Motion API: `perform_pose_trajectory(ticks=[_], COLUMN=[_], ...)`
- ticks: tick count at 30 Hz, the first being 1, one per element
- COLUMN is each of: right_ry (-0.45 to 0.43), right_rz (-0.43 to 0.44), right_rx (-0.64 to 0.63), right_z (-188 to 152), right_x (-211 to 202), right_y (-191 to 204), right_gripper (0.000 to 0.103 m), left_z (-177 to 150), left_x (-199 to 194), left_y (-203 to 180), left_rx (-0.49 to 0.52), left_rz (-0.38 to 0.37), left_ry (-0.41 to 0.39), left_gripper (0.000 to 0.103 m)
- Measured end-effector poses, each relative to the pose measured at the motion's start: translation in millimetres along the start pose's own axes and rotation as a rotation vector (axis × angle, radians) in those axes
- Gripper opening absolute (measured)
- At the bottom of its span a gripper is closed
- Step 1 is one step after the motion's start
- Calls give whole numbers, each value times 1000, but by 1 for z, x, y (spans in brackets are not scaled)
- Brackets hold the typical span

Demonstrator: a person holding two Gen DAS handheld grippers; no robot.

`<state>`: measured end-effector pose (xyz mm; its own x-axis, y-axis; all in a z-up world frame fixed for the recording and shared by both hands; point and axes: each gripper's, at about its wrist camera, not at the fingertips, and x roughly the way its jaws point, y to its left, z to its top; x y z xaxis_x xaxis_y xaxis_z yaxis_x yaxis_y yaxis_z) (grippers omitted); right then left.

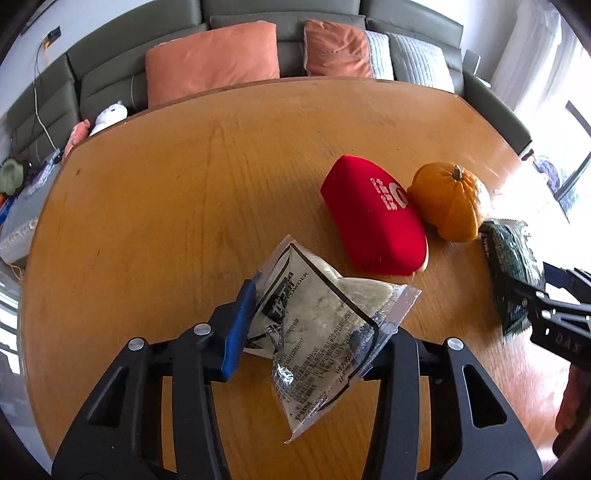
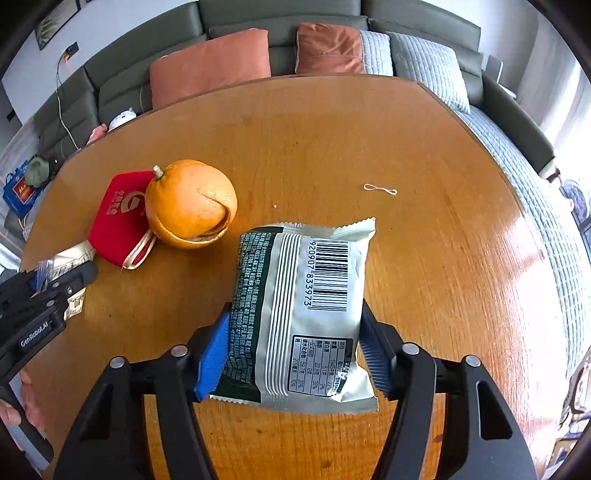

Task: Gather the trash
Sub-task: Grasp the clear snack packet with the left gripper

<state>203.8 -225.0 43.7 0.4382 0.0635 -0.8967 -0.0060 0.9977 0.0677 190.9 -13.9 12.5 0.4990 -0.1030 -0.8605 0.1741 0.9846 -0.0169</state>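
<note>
While our left gripper [image 1: 310, 332] grasps the clear powder sachet [image 1: 317, 332] crosswise, our right gripper [image 2: 295, 350] grips the snack packet [image 2: 303, 317], its long axis running ahead from the jaws. Both wrappers sit over the bench [image 2: 424, 258] near its front edge. We judge the far bench open, past the orange peel [image 2: 190, 203] and red pouch [image 2: 118, 218].

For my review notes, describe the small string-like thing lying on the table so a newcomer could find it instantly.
Start at the round wooden table in front of the grey-green sofa. To the right of the peeled orange rind, beyond the green-and-white snack packet clamped in the right gripper, lies a thin white loop of string or rubber band. It is alone on bare wood, far smaller than anything else.
</note>
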Motion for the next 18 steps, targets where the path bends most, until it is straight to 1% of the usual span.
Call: perform_pose_trajectory(ticks=[3,9,12,14,15,18], right_ry=[3,-34,-47,-55,-59,-64], right_rz=[25,57,85,107,115,148], right_rx=[15,-5,-26,-47,-58,-96], right_z=[-6,-17,-25,-32,-34,-44], right_x=[-7,-37,-54,-65,-69,-81], right_y=[-1,10,25,40,46,74], right_gripper=[62,62,62,63,63,63], left_z=[-6,-22,-32,-41,-44,-58], left_x=[-5,-27,-43,-54,-59,-76], left_y=[0,8,17,25,30,47], left_rx=[-7,-33,-47,-57,-63,-83], left_rz=[-10,-29,-33,-32,-33,-22], left_ry=[-3,-30,-47,-59,-64,-77], left_gripper=[42,42,41,39,33,33])
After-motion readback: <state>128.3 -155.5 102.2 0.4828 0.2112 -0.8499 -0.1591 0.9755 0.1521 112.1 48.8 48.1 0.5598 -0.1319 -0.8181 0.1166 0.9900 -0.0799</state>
